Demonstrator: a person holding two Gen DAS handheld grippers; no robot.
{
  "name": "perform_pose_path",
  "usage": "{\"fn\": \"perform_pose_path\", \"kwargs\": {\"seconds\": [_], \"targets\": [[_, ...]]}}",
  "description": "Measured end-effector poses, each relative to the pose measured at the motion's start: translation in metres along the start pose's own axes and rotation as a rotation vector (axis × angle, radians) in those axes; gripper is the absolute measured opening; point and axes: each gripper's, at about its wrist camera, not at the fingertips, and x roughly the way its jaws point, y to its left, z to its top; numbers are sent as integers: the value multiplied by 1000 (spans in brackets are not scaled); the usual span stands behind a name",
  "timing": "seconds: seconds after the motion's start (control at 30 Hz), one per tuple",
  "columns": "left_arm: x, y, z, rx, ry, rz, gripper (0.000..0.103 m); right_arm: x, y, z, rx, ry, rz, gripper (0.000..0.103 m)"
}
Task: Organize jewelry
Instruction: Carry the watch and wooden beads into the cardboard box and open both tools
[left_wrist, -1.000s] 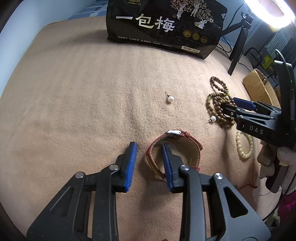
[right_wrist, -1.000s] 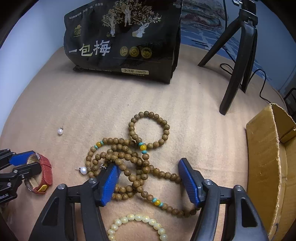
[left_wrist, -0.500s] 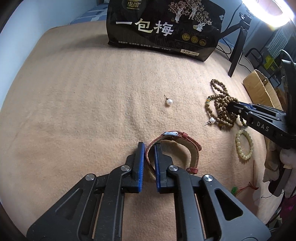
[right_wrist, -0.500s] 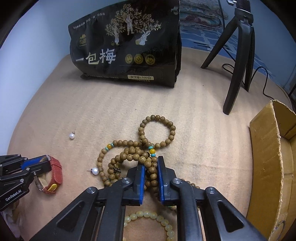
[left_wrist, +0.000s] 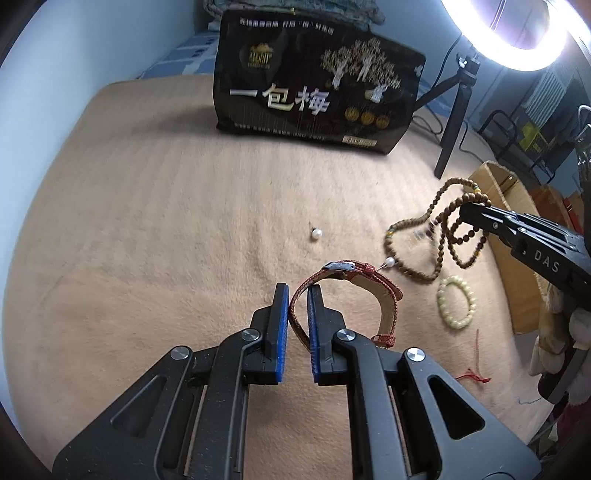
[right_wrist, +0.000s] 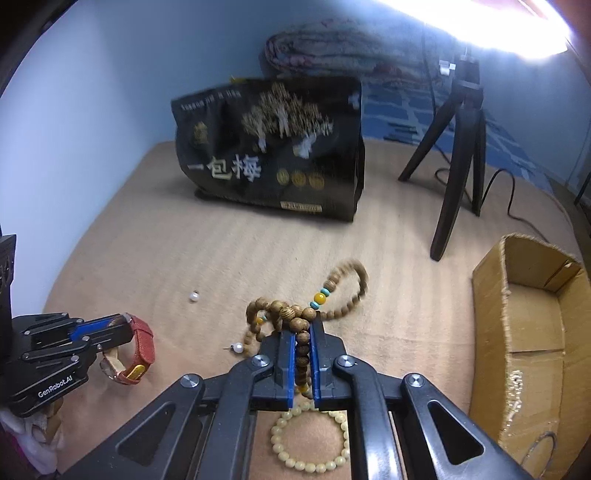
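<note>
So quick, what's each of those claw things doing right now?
Left gripper: closed on the red watch strap.
Right gripper: closed on the wooden bead strand, lifting it.

Right gripper (right_wrist: 303, 347): clamped on wooden bead strand (right_wrist: 295, 317). Cream bracelet (right_wrist: 310, 439) beneath. Cardboard box (right_wrist: 491, 332): blanket's (right_wrist: 221, 251) right edge.

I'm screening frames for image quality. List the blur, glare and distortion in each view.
Left wrist view: ring light blown out at top right; hanging wooden bead strand motion-blurred; fisheye bends the edges. Right wrist view: glare along the top right edge; far loop of the strand smeared; black bag soft; dark corners.
</note>
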Motion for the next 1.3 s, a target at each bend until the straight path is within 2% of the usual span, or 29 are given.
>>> {"fn": "perform_pose_path", "kwargs": {"seconds": [0.77, 1.3], "targets": [[-77, -48, 5, 25, -124, -54, 8, -111, 0, 12, 6, -182, 4, 4], [-108, -130, 7, 118, -172, -122, 8, -193, -49, 4, 27, -264, -74, 4]]}}
